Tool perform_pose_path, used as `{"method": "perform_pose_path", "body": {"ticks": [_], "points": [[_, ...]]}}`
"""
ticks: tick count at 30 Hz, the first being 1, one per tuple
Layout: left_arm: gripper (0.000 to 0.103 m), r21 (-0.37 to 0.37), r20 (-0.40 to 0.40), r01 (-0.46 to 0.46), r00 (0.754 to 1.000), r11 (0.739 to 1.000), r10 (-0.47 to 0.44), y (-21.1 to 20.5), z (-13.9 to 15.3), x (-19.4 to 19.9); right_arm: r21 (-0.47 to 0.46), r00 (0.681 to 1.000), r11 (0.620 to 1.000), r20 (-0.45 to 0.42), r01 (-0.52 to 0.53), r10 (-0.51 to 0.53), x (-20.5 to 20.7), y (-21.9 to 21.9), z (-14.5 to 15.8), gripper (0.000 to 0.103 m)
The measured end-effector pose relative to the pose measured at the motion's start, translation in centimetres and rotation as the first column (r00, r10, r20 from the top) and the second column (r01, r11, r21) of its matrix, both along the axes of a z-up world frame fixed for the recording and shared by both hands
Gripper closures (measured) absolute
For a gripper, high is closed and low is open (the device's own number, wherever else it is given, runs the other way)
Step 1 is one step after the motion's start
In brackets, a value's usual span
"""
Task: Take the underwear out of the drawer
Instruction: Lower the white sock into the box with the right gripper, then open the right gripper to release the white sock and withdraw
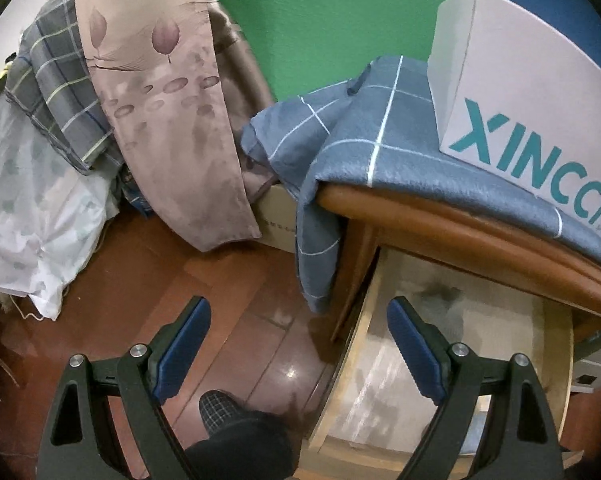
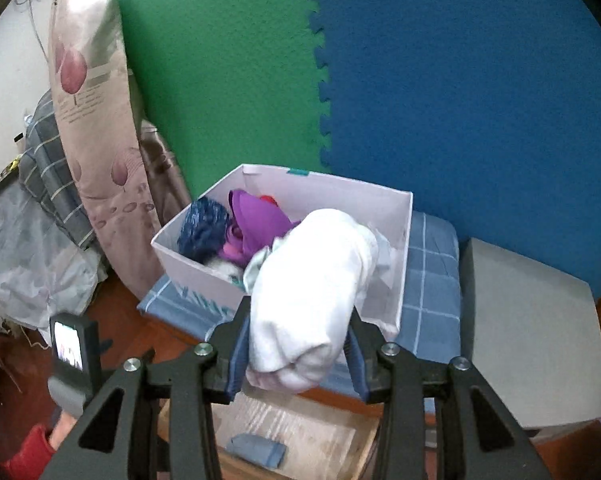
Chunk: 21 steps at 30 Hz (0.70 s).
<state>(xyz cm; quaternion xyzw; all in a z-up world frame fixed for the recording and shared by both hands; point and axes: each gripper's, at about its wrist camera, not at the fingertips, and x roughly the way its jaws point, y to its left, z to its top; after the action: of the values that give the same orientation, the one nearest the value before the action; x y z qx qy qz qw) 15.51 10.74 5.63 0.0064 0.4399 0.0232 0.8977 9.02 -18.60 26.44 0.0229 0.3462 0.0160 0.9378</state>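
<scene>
My right gripper is shut on a rolled white underwear and holds it above the front rim of a white box that holds blue, purple and white clothes. Below it the wooden drawer is pulled out, with a folded blue-grey piece in it. My left gripper is open and empty, above the floor beside the open drawer. The white box stands on a blue checked cloth on the cabinet top.
A flowered beige curtain hangs at the left, with checked bedding and a white bag behind it. Green and blue foam mats cover the wall. A grey box stands right of the cabinet. A foot is on the wooden floor.
</scene>
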Motion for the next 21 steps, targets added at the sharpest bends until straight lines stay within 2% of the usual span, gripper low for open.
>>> {"method": "perform_pose_path", "body": {"ticks": [3,8,16,21], "points": [[0.015,0.01,-0.01,0.029,1.0,1.0,-0.029,-0.7,-0.3,0.2,-0.004,1.0,1.0,-0.025,0.015,-0.015,2.2,0.5,0.0,0.062],[0.015,0.0,-0.016,0.053,0.998,0.999,-0.053,-1.0,-0.4,0.0,-0.074,0.998,0.996,-0.046,0.046,-0.049,6.1,1.0,0.1,0.062],[0.015,-0.027,-0.047,0.081,0.996,0.996,-0.082,-1.4,-0.8,0.0,-0.145,0.987,0.987,-0.131,0.072,-0.092,13.7,1.1,-2.0,0.061],[0.015,-0.015,-0.04,0.09,0.995,0.996,-0.09,-1.7,-0.8,0.0,-0.161,0.981,0.983,-0.156,0.087,-0.113,17.1,1.0,-3.1,0.061]]}}
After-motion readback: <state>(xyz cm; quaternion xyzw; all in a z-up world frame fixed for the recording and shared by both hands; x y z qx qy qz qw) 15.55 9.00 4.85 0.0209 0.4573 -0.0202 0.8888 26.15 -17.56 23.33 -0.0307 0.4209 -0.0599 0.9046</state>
